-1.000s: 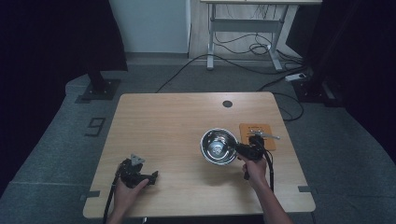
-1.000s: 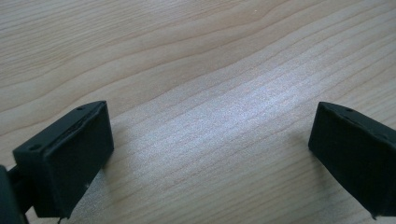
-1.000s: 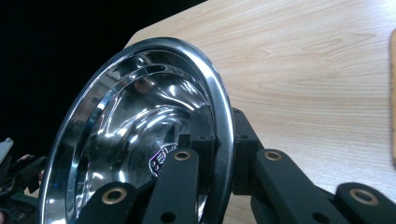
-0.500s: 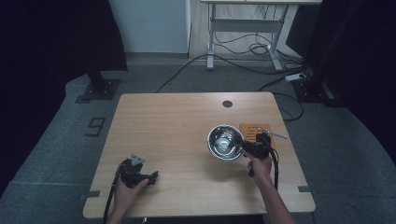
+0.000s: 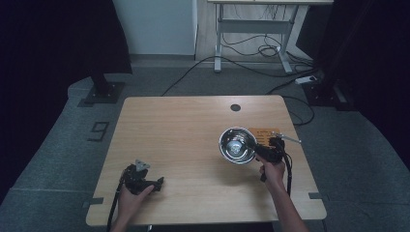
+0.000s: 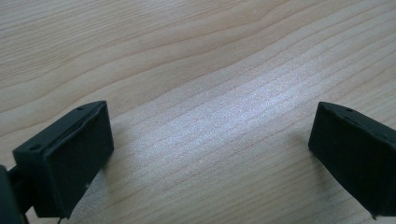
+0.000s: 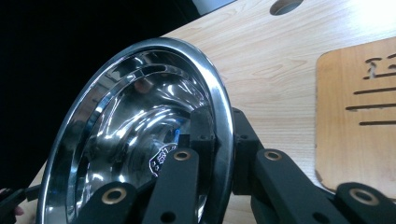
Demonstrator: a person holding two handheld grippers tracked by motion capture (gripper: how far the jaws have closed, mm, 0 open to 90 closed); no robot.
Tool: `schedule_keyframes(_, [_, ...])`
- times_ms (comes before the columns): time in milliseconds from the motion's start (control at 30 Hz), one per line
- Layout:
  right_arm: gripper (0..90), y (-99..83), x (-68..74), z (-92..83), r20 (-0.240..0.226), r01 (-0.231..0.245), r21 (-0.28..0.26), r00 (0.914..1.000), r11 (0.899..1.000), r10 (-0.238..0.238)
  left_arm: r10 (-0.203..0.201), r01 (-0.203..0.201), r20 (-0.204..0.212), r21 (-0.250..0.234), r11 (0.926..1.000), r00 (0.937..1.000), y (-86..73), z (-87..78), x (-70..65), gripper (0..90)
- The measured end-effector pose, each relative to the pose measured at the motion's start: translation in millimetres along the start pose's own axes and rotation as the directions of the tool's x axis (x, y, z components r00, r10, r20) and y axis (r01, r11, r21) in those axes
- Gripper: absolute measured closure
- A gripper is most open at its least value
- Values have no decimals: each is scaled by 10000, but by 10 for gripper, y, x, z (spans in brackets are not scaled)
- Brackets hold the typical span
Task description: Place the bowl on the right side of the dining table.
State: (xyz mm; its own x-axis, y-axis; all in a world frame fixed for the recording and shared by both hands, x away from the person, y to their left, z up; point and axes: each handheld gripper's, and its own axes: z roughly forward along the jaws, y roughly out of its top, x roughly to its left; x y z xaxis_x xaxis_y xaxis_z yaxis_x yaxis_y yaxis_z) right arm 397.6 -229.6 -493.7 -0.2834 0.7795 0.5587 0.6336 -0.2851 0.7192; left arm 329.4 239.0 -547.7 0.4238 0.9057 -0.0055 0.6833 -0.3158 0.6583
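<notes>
Over desk (image 5: 193,145), high view: right gripper (image 5: 265,151) holding steel bowl (image 5: 237,144) by rim beside wooden board (image 5: 265,132); left gripper (image 5: 153,183) resting.

Left gripper view: jaws gaping, empty.

Right gripper view: jaws pinching thin rim (image 7: 219,112); bowl tilting, risking slipping, dropping onto desk.

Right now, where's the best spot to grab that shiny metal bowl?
By its thin rim, likely from the person's near right side, one jaw inside and one outside. The steel bowl has smooth curved walls and no handle, and the right gripper grips it exactly so.
</notes>
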Motion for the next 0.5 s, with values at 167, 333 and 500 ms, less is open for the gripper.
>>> schedule_keyframes(167, [835, 21, -42, -21, 131, -46, -109, 9999, 9999, 47, -1, 1, -3, -10, 10000, 10000, 0, 2, -1, 0])
schedule_keyframes(333, [835, 31, -74, -29, 231, -106, -187, 9997, 9998, 111, -1, 1, 0, -5, 10000, 10000, 1, 1, 0, 0])
schedule_keyframes(500, [835, 48, -127, -48, 396, -229, -283, 9989, 9993, 240, 1, -1, -2, -9, 10000, 10000, 0, 2, 0, 0])
